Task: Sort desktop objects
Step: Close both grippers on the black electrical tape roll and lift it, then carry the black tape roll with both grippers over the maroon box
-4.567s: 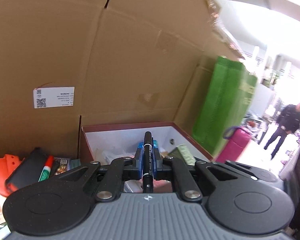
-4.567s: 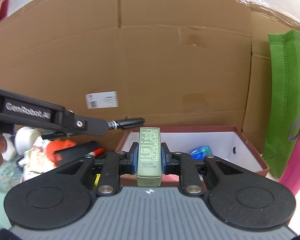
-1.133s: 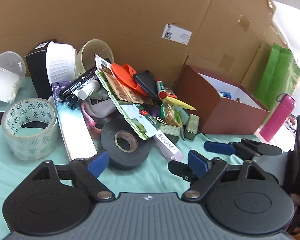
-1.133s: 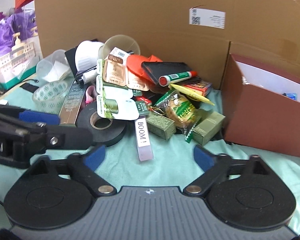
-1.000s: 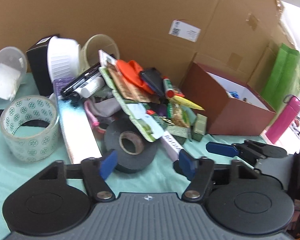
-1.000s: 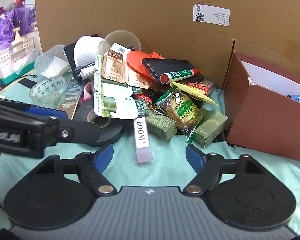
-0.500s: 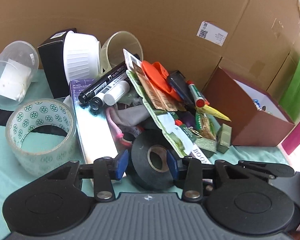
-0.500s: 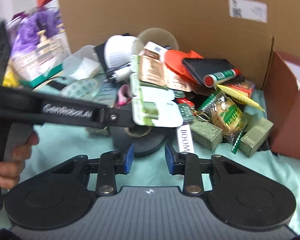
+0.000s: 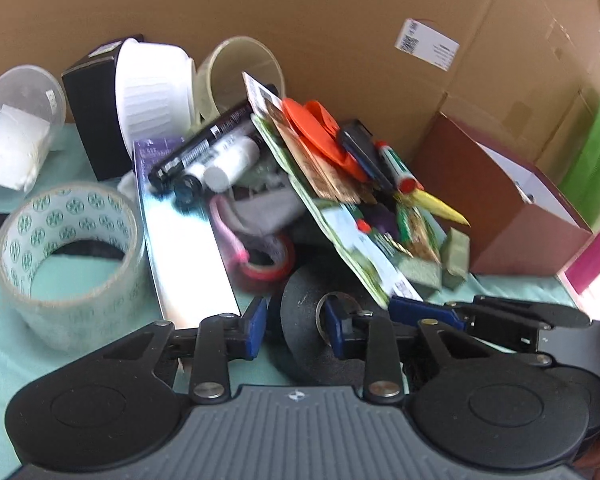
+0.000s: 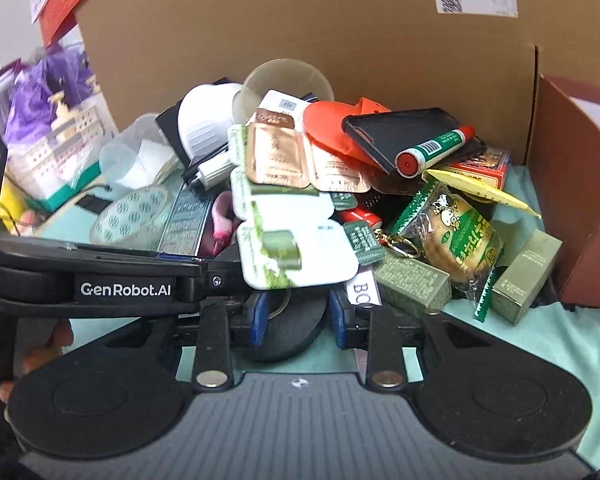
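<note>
A black tape roll [image 9: 300, 304] lies on the green cloth before a heap of desk objects. My left gripper [image 9: 294, 324] has one finger outside the roll's left rim and one in its hole, closed on the wall. My right gripper [image 10: 298, 316] straddles the same roll [image 10: 296, 320] from the other side, its pads touching the rim. The heap holds white-green sachets [image 10: 296, 248], a green marker [image 10: 432, 152], a snack pack [image 10: 456, 240] and olive boxes [image 10: 412, 284]. The brown box [image 9: 500, 208] stands at the right.
A clear tape roll [image 9: 68, 256], a silver-purple flat pack [image 9: 180, 236], a black marker [image 9: 204, 148], a white cup [image 9: 152, 88] and a clear tub [image 9: 16, 128] lie left. Cardboard walls stand behind. A pink bottle [image 9: 596, 256] and green bag [image 9: 596, 152] are at far right.
Both grippers moved forward and down onto the black tape roll and narrowed their jaws. The left one now pinches its wall; the right one closes around its rim.
</note>
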